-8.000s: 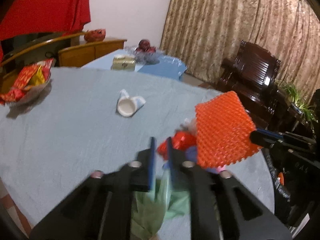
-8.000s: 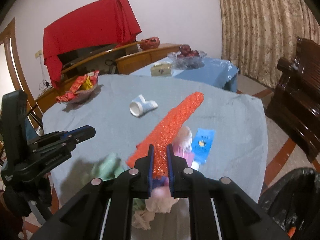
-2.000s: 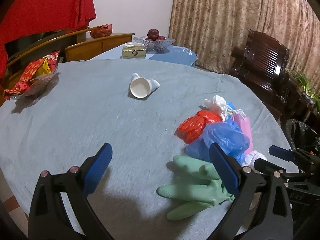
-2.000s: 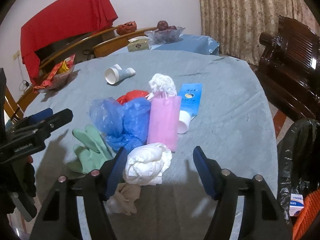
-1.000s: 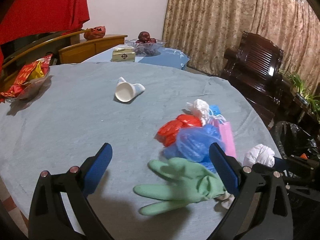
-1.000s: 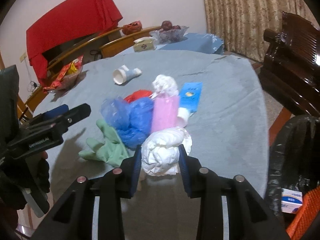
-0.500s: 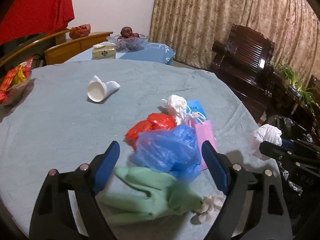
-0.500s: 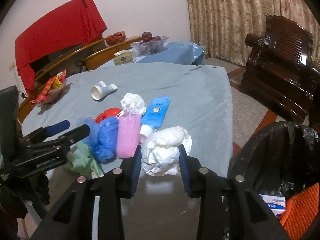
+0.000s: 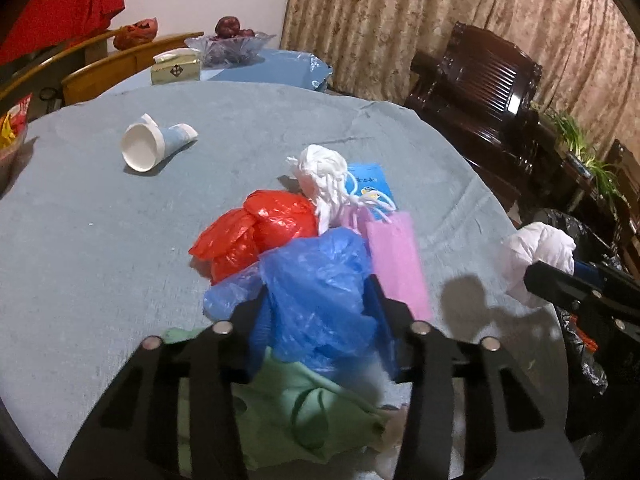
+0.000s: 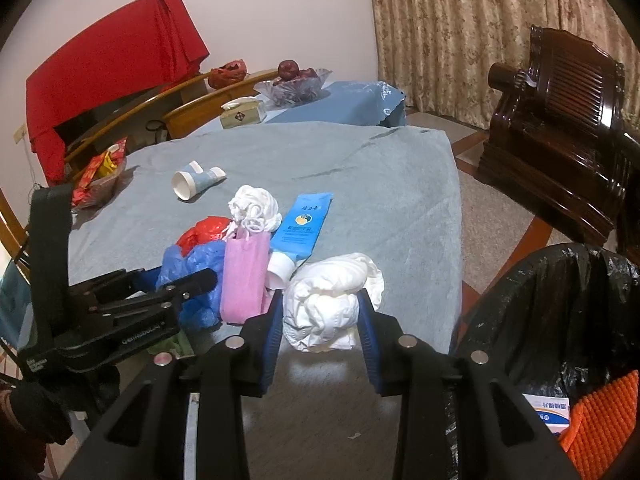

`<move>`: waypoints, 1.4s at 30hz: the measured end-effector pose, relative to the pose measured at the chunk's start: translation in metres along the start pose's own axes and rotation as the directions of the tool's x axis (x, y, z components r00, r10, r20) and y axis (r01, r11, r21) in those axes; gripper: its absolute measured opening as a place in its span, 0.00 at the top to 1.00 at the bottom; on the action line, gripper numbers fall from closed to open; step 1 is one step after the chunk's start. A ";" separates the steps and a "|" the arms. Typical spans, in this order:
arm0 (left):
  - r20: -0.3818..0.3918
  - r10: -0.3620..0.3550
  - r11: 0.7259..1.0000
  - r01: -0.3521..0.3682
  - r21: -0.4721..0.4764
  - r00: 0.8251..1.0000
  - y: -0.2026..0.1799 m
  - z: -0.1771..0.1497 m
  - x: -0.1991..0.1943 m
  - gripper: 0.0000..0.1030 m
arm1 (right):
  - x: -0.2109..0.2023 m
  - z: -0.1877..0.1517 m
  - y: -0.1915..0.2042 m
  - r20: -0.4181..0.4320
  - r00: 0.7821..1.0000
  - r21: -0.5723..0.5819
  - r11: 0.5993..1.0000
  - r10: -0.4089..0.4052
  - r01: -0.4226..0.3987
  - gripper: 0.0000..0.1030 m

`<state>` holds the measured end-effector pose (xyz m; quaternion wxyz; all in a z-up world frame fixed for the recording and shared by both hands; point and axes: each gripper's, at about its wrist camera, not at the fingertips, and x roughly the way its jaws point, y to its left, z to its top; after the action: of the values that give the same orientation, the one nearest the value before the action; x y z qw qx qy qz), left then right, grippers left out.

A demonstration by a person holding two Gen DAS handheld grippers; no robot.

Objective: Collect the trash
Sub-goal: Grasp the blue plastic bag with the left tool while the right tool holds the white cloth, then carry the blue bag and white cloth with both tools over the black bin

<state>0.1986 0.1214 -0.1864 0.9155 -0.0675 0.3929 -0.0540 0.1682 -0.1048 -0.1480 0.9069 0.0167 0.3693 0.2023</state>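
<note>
Held item: crumpled white plastic bag [image 10: 328, 300], pinched between the blue pads of the right tongs [image 10: 320, 322], lifted clear of the grey-blue cloth-covered tabletop [image 10: 360, 168].
Bag position: at the tabletop's near edge, short of the black-lined trash bin [image 10: 560, 300] to its right.
Change, right: a second ago this bundle sat low by the pile; it now hangs off the edge, nearer the bin. Judged ready for the drop.
Change, left: left tongs [image 9: 316, 320] have just been closing; the crumpled blue plastic bag [image 9: 316, 280] now bulges between the pads and looks gripped.
Meaning: second item judged secured while the first awaits disposal.
Orientation: white bundle's long axis runs roughly across the right tongs, its loose end trailing to the right.
Blue bag: shapeless; no clear axis.
Remaining pile: red plastic bag [image 9: 256, 228], pink paper bag [image 9: 396, 264], blue tube [image 10: 304, 226], green rubber glove [image 9: 296, 412], overturned paper cup [image 9: 152, 146].
Bin contents: orange mesh [image 10: 600, 420], small box.
</note>
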 end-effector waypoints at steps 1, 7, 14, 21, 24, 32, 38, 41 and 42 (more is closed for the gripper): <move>0.007 0.002 1.000 -0.002 0.003 1.000 -0.001 0.000 -0.002 0.67 | 0.000 0.000 0.000 0.000 1.000 0.000 1.000 0.001 -0.001 0.66; 0.047 -0.012 1.000 0.013 -0.008 0.999 0.001 0.003 -0.021 0.83 | -0.005 0.002 0.001 0.015 1.000 -0.004 1.000 0.006 -0.006 0.66; 0.117 -0.018 1.000 0.018 0.001 0.993 -0.002 0.013 -0.051 0.98 | -0.015 0.009 0.007 0.044 0.999 -0.017 1.000 0.021 -0.020 0.66; 0.171 -0.014 1.000 0.015 -0.005 0.985 -0.005 0.025 -0.073 0.98 | -0.031 0.017 0.011 0.079 0.996 -0.028 0.999 0.031 -0.029 0.66; 0.201 -0.025 1.000 0.025 0.003 0.979 -0.010 0.032 -0.083 0.98 | -0.040 0.021 0.010 0.095 0.995 -0.028 0.999 0.034 -0.031 0.66; 0.240 -0.063 0.998 0.055 0.043 0.969 -0.034 0.048 -0.101 0.98 | -0.068 0.032 0.004 0.142 0.989 -0.032 0.999 0.027 -0.023 0.66; 0.230 -0.095 0.994 0.080 0.074 0.969 -0.057 0.049 -0.103 0.98 | -0.088 0.032 -0.008 0.161 0.987 -0.018 1.000 0.010 -0.007 0.66; 0.224 -0.121 0.991 0.104 0.089 0.967 -0.069 0.048 -0.104 0.98 | -0.100 0.031 -0.018 0.170 0.985 -0.004 1.000 -0.005 0.005 0.66; 0.223 -0.128 0.989 0.109 0.096 0.966 -0.073 0.047 -0.103 0.98 | -0.103 0.030 -0.021 0.173 0.985 0.000 1.000 -0.010 0.011 0.66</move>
<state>0.1589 0.0691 -0.0684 0.9517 -0.0585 0.2776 -0.1169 0.1295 -0.1595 -0.0614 0.9366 0.0318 0.2892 0.1955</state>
